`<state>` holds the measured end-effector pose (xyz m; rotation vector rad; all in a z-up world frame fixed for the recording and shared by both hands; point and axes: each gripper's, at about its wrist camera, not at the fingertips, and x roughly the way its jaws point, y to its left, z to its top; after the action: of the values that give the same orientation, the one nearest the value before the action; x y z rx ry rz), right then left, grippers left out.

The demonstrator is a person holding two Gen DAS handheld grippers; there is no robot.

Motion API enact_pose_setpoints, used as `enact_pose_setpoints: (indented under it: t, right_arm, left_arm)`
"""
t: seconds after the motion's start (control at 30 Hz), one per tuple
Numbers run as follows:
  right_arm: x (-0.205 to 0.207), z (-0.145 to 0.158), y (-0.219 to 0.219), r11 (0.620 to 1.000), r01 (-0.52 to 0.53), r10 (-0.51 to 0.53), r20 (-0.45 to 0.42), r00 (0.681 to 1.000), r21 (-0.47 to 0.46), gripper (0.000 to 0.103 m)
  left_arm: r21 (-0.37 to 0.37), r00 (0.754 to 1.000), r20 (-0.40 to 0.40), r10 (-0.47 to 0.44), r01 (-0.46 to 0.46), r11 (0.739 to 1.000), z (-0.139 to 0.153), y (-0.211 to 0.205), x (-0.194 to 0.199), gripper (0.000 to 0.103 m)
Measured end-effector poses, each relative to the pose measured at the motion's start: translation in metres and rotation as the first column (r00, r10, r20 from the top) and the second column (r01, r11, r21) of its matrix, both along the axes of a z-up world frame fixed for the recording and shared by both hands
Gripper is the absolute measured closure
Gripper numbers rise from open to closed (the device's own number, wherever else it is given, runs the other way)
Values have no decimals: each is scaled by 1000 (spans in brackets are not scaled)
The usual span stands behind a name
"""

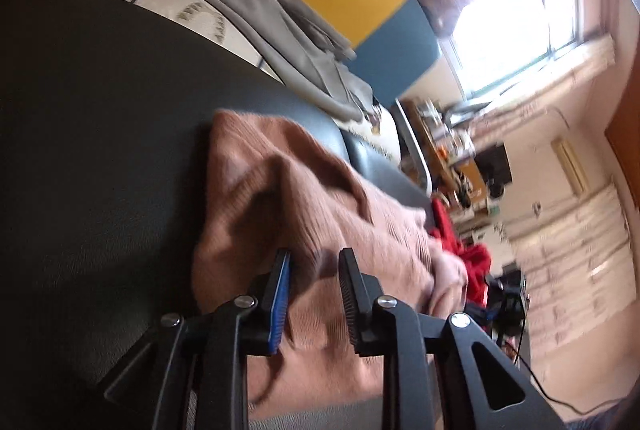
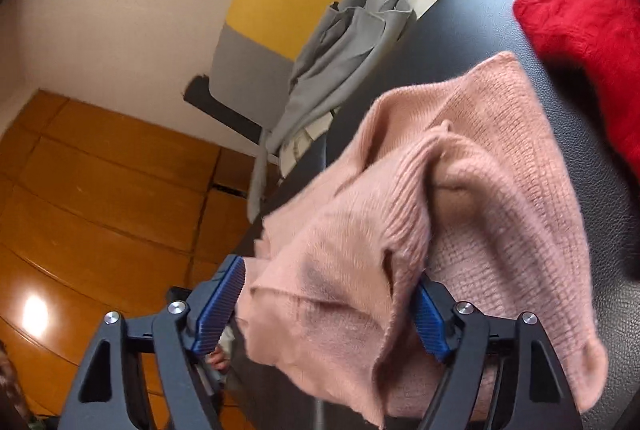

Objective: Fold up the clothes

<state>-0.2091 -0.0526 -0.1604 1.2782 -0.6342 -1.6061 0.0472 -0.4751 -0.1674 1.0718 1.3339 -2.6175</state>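
A: Pink ribbed knit sweater first. In the left wrist view it lies bunched on the dark leather-textured tabletop, and everything else I'll place from that sweater.

B: And the left gripper?

A: Its fingers stand apart over the sweater's near part, with a gap between them; neither pad presses the knit. Beyond the sweater's far end lies a crumpled red garment. Further back along the table from the sweater, a grey coat is heaped.

B: The right wrist view?

A: The same sweater is draped in folds on the tabletop, its near edge hanging between the fingers of the right gripper. The jaws are spread wide; whether the blue pads touch the knit I cannot tell. The red garment lies just past the sweater's upper right, the grey coat well behind it.
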Motion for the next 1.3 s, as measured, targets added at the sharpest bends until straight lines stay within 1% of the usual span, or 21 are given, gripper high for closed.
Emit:
enact_pose_setpoints:
  t: [0.03, 0.07, 0.1, 0.13, 0.17, 0.33, 0.37, 0.43, 0.47, 0.5, 0.53, 0.6, 0.73, 0.8, 0.9, 1.0, 1.07, 1.13, 1.2, 1.27, 1.3]
  right_arm:
    - [4, 0, -5, 1000, -16, 16, -16, 1000, 24, 26]
    - [7, 0, -9, 998, -31, 33, -34, 999, 52, 35]
    - [11, 1, -12, 996, -41, 45, -57, 997, 81, 47]
    - [15, 3, -15, 993, -49, 58, -81, 995, 110, 51]
    - [19, 4, -19, 989, -56, 71, -104, 992, 140, 51]
    - [24, 0, -20, 986, -85, 100, -104, 990, 144, 51]
    - [26, 1, -19, 983, -87, 107, -119, 987, 159, 54]
    - [31, 4, -18, 978, -97, 127, -158, 979, 184, 73]
    - [31, 5, -18, 977, -100, 132, -164, 977, 190, 93]
    - [31, 7, -16, 977, -102, 134, -168, 977, 190, 97]
    - [30, 9, -16, 978, -102, 135, -179, 975, 181, 97]
    - [26, 15, -12, 985, -97, 122, -184, 975, 140, 97]
    - [10, 23, -9, 997, -68, 73, -159, 985, 33, 97]
    - [0, 27, -9, 999, -41, 39, -147, 988, -14, 97]
    - [-13, 30, -12, 998, 0, -9, -120, 993, -69, 97]
    - [-28, 27, -18, 995, 67, -73, -99, 992, -69, 97]
    - [-40, 23, -18, 989, 123, -129, -72, 989, -77, 97]
    - [-53, 13, -17, 979, 184, -185, -9, 983, -90, 97]
    - [-65, 3, -18, 968, 239, -235, 46, 971, -80, 96]
    - [-76, -9, -20, 963, 262, -254, 102, 962, -68, 93]
    - [-81, -13, -18, 957, 284, -275, 125, 953, -57, 92]
  left_arm:
    - [-11, 1000, 7, -13, 13, 1000, 1, 3, -1, 78]
    - [-20, 1000, 14, -21, 22, 1000, 2, 6, -1, 78]
    - [-29, 999, 22, -30, 31, 999, 3, 8, -2, 78]
    - [-36, 999, 27, -35, 36, 999, 3, 10, -3, 78]
    - [-43, 999, 31, -37, 38, 998, 3, 10, -4, 78]
    - [-25, 998, 43, -48, 50, 998, 1, 10, -16, 78]
    - [-25, 998, 47, -51, 52, 998, 0, 10, -18, 78]
    - [-31, 996, 44, -75, 76, 997, 2, 13, -23, 80]
    - [-40, 996, 40, -82, 84, 996, 4, 15, -25, 81]
    - [-46, 996, 33, -82, 84, 995, 6, 16, -26, 91]
    - [-34, 997, 19, -79, 80, 996, 8, 15, -27, 95]
    - [-6, 998, -22, -65, 65, 998, 11, 10, -29, 97]
    - [79, 995, -104, 0, 8, 997, 17, -6, -33, 97]
    - [90, 991, -128, 36, -24, 996, 22, -14, -35, 98]
    - [114, 987, -136, 83, -68, 991, 27, -27, -44, 98]
    - [142, 983, -107, 148, -132, 981, 22, -39, -54, 98]
    - [177, 977, -82, 197, -180, 968, 14, -49, -59, 98]
    - [219, 966, -46, 255, -239, 946, 3, -59, -64, 98]
    - [280, 953, -21, 302, -284, 917, -10, -68, -68, 98]
    - [362, 940, 13, 342, -323, 874, -25, -78, -69, 93]
    - [375, 937, 18, 349, -330, 866, -29, -81, -69, 92]
